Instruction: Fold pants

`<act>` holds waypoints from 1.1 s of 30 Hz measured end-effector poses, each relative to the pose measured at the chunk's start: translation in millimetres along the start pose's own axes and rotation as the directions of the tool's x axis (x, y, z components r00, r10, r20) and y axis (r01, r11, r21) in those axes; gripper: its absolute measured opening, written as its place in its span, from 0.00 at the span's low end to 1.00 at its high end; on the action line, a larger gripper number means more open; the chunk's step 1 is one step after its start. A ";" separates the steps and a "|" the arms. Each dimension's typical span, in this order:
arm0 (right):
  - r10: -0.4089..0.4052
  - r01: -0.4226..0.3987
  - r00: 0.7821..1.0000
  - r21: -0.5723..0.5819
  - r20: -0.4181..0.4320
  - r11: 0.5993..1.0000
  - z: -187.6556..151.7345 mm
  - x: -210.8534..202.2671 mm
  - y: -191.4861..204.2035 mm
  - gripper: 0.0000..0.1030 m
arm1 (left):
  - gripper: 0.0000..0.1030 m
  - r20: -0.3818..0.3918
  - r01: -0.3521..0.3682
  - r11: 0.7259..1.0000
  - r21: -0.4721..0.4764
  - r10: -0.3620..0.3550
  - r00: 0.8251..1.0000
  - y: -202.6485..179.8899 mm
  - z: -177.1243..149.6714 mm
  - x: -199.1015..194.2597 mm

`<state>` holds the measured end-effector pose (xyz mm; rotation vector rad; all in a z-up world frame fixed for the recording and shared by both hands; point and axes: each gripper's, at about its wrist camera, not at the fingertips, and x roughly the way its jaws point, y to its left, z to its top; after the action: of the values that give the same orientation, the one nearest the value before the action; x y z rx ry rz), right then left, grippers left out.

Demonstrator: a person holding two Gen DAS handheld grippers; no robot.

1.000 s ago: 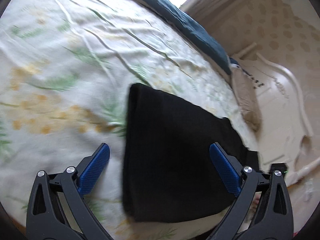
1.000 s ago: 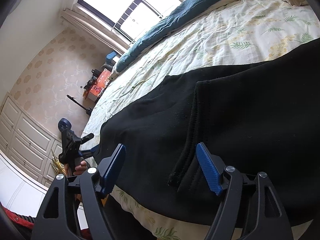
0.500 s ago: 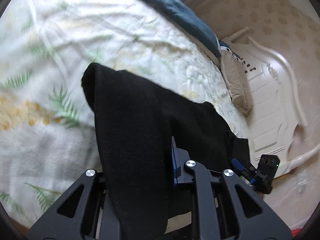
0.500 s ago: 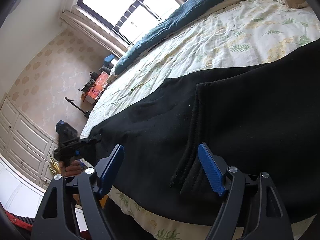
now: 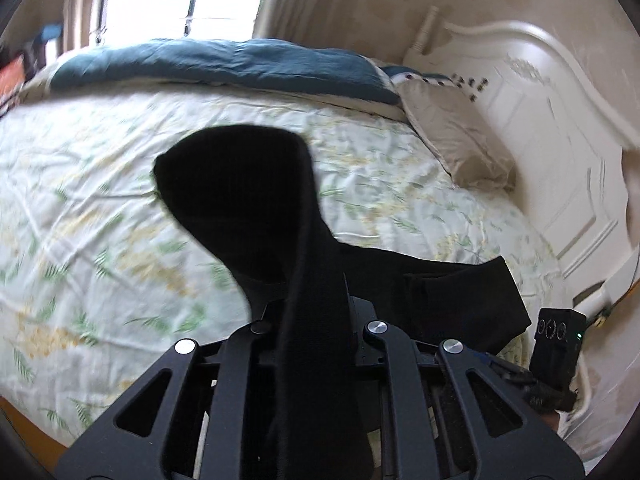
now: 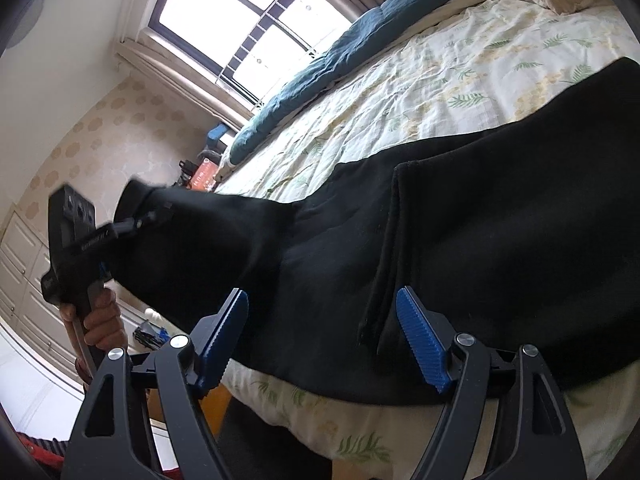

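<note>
Your left gripper (image 5: 316,320), clamped on the black knit pants' (image 6: 460,240) leg end, lifts it for folding; your right gripper (image 6: 324,336), jaws apart, straddles the waistband hem.

we are looking at a bed with a pale bedspread (image 5: 100,208) printed with green leaves and yellow flowers; it is lying wrinkled over the whole mattress. a dark teal blanket (image 5: 224,64) is stretching in a long roll along the far side, under a bright window (image 5: 180,0). a beige pillow (image 5: 452,140) is resting at the head end, touching the white carved headboard (image 5: 560,128). in the right wrist view we are seeing white cupboard doors (image 6: 20,256) at the left wall, wallpaper (image 6: 100,136) with pale round spots, and an orange box (image 6: 204,174) standing near the foot of the bed.
</note>
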<state>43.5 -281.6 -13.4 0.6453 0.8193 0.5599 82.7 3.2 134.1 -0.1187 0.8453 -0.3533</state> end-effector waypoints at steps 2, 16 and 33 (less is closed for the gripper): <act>0.008 -0.008 1.000 0.003 0.004 1.000 -3.7 -6.4 0.1 0.73 | 0.13 -0.015 -0.028 0.999 0.045 0.028 0.999 -28.4 1.6 13.8; -0.009 0.000 0.996 0.101 0.086 0.995 -24.8 -63.0 -35.8 0.74 | 0.13 -0.122 -0.148 0.958 0.245 0.182 0.976 -139.3 -37.0 118.4; -0.054 0.035 0.992 0.164 0.116 0.986 -34.8 -80.7 -54.7 0.74 | 0.15 -0.056 -0.284 0.884 0.370 0.327 0.944 -171.5 -68.4 147.1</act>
<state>-18.7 -362.4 -31.4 0.8003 0.7694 0.4120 76.7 -206.5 25.8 0.3776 0.8861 -0.2112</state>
